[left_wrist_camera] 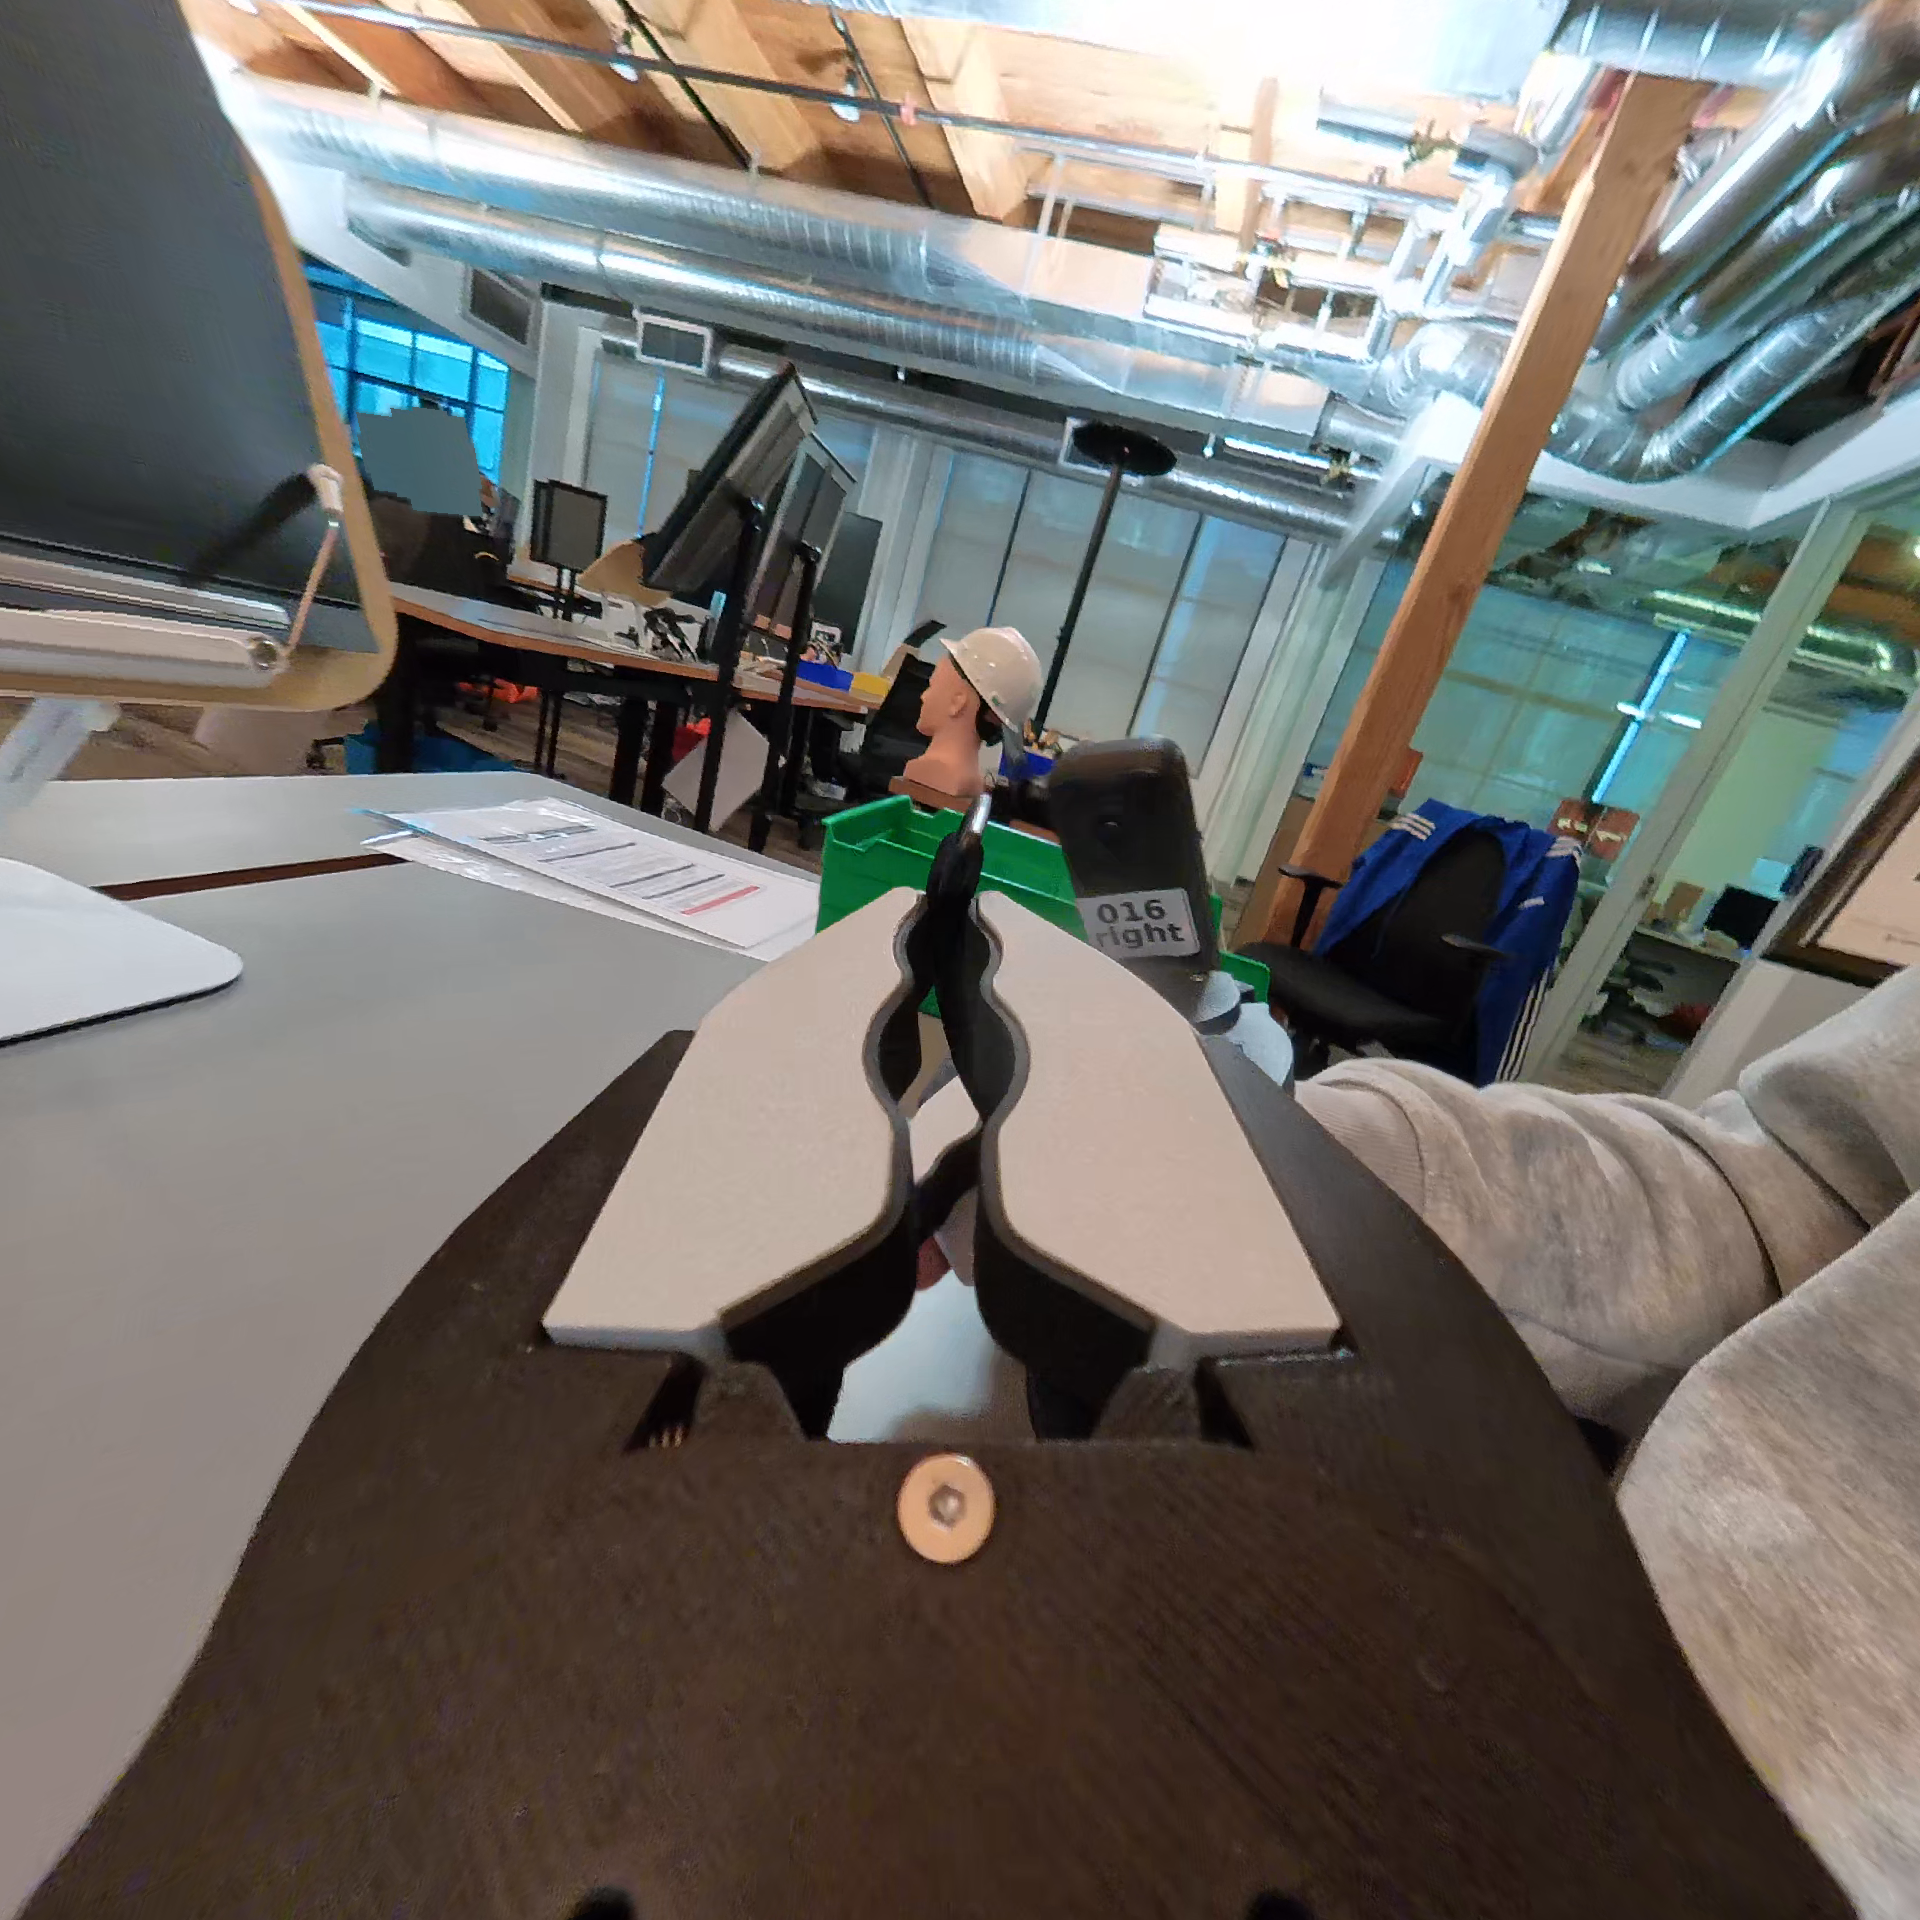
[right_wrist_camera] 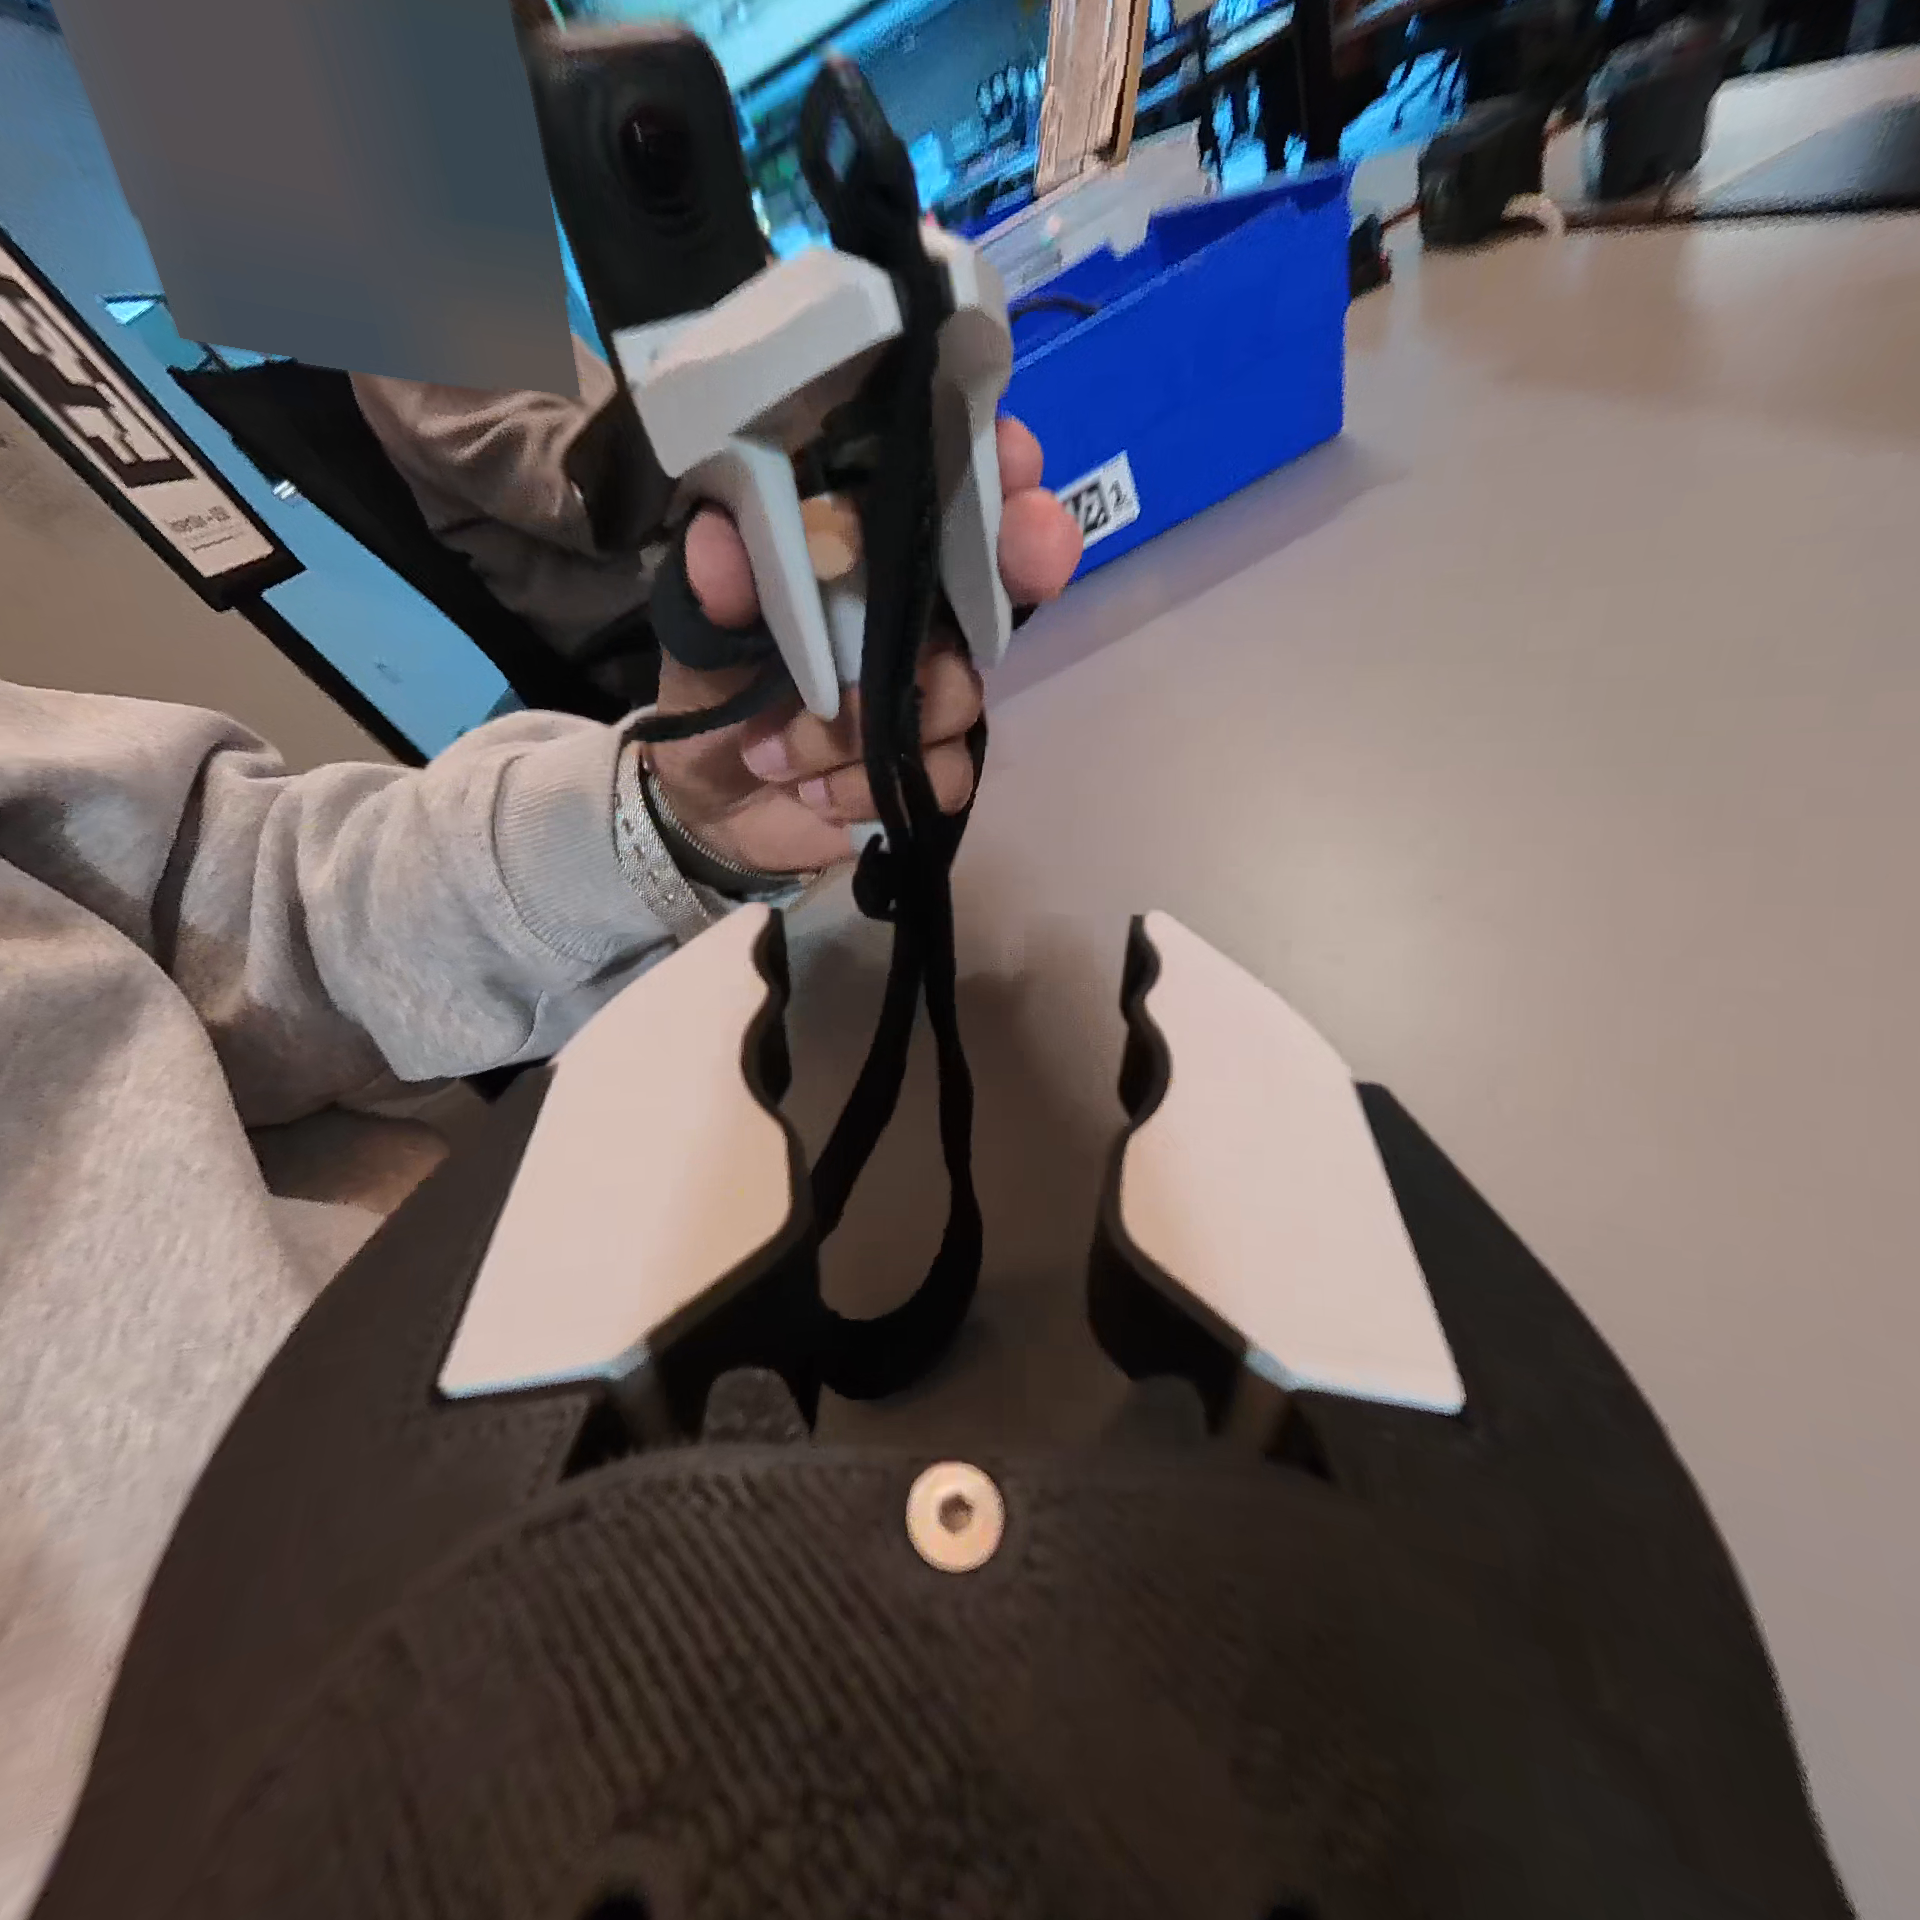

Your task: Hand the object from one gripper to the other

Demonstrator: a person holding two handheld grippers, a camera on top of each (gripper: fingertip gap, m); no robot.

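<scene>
Right now the left gripper (left_wrist_camera: 948, 914) has its two grey jaws pressed together on a thin black strap with a small metal clip at one end (left_wrist_camera: 961, 997). The strap runs up through the wavy gap between the jaws, and its clip end pokes out past the tips.

From the right wrist view, the left gripper (right_wrist_camera: 920, 301) is held up in the air by a hand (right_wrist_camera: 831, 727) in a grey sleeve (right_wrist_camera: 312, 883). The black strap (right_wrist_camera: 914, 1039) hangs down from it in a long loop. The bottom of the loop dangles in the wide gap of the right gripper (right_wrist_camera: 951, 925). The right gripper's jaws are spread apart and do not squeeze the strap. I cannot tell if the loop touches the left one of these jaws.

Below both grippers is a flat grey counter (right_wrist_camera: 1507, 727). A blue plastic bin (right_wrist_camera: 1195, 364) sits on it, behind the left gripper. In the left wrist view, a green plastic bin (left_wrist_camera: 883, 862) shows past the jaws, and some white paper sheets (left_wrist_camera: 623, 862) lie on the counter (left_wrist_camera: 364, 1091) to the left. A blue jacket (left_wrist_camera: 1527, 914) hangs over a black chair farther back.
</scene>
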